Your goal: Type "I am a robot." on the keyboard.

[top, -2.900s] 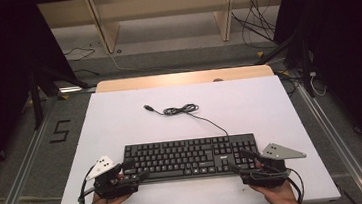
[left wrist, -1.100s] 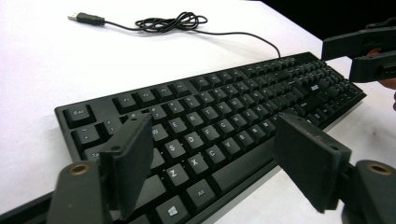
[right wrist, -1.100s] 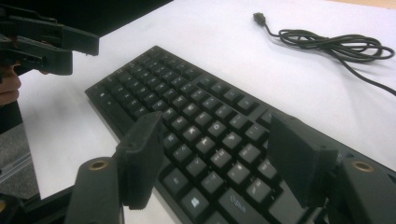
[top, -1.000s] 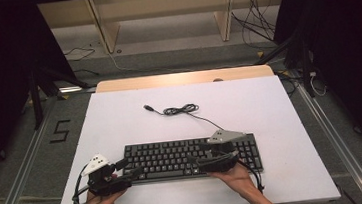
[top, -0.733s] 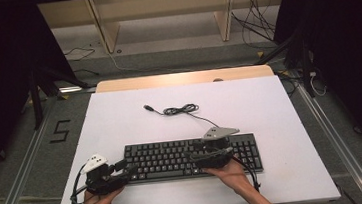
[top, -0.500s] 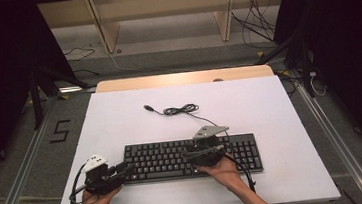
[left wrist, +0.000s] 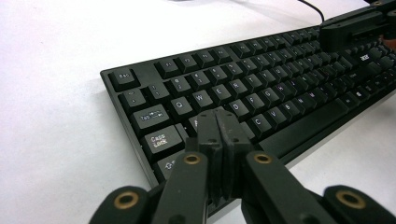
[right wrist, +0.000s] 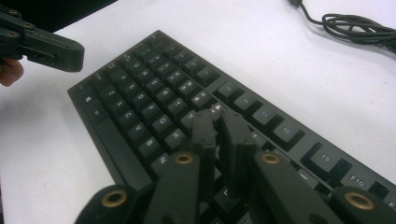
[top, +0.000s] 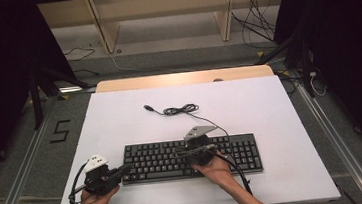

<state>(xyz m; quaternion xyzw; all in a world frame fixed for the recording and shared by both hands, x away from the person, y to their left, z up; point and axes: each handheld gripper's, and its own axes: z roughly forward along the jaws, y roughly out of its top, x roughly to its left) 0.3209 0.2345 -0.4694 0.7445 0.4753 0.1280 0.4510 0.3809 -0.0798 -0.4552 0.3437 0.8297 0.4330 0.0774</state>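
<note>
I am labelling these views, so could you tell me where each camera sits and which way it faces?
High view: above the person's side, looking forward and down on the table; both forearms, left gripper, right gripper.
Left gripper view: along its shut jaws, over the keyboard.
Right gripper view: along its shut jaws, over mid-keyboard.
All share the keyboard.

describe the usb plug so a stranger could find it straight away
Start at the white table and find the black keyboard near its front edge. A thin black cable leaves the keyboard's back edge and bunches into a small coil. The usb plug is the cable's loose end, just left of that coil, lying alone on bare tabletop.
</note>
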